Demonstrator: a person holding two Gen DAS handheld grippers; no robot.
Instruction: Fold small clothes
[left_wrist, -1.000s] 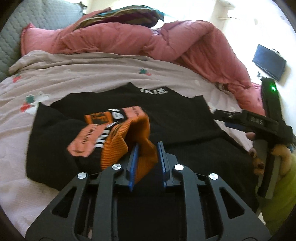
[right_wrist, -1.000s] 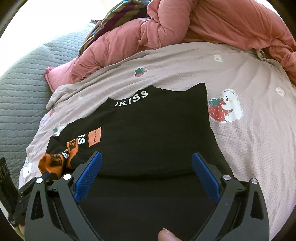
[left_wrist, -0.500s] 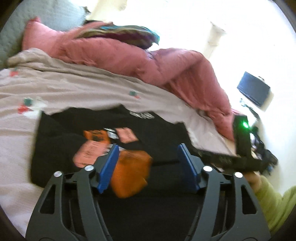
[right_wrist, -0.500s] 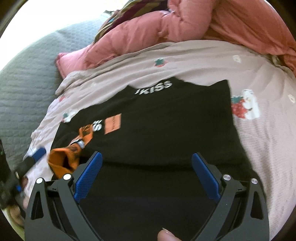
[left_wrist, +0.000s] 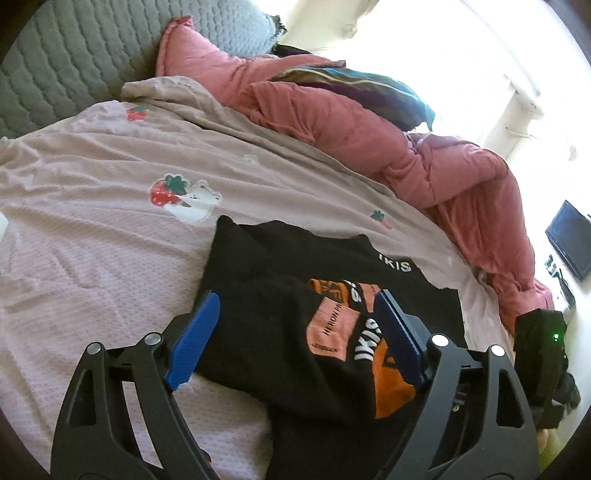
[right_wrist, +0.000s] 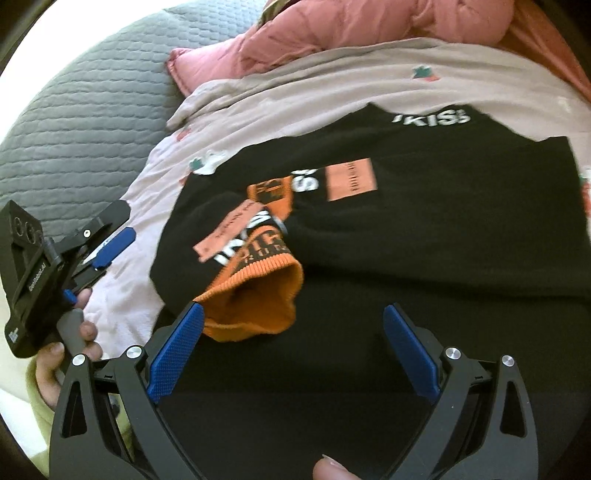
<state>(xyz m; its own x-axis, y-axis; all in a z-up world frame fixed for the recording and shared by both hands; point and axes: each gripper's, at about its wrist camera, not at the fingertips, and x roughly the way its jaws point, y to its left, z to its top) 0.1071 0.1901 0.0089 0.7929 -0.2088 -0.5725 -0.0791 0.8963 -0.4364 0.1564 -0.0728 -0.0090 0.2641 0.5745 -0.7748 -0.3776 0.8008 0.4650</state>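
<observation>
Black sweater (right_wrist: 424, 221) w/ white collar lettering lay flat on pinkish strawberry-print sheet (left_wrist: 92, 221), sleeve folded in across the body; orange ribbed cuff (right_wrist: 258, 295) rested on the black fabric, nr the lower-left of right wrist view. L gripper (left_wrist: 299, 336) was opening, blue pads wide apart, nothing pinched; the folded sleeve w/ orange/pink patches lay beneath, btwn the fingers. In right wrist view L gripper sat off the sweater's left edge, over the sheet, hand (right_wrist: 79, 332) on its grey handle. R gripper (right_wrist: 291, 354) spread wide over the sweater's lower part, nothing btwn pads; left pad just beside cuff. Pink duvet (left_wrist: 369, 122) bunched behind, grey quilt (right_wrist: 74, 110) at far side.
</observation>
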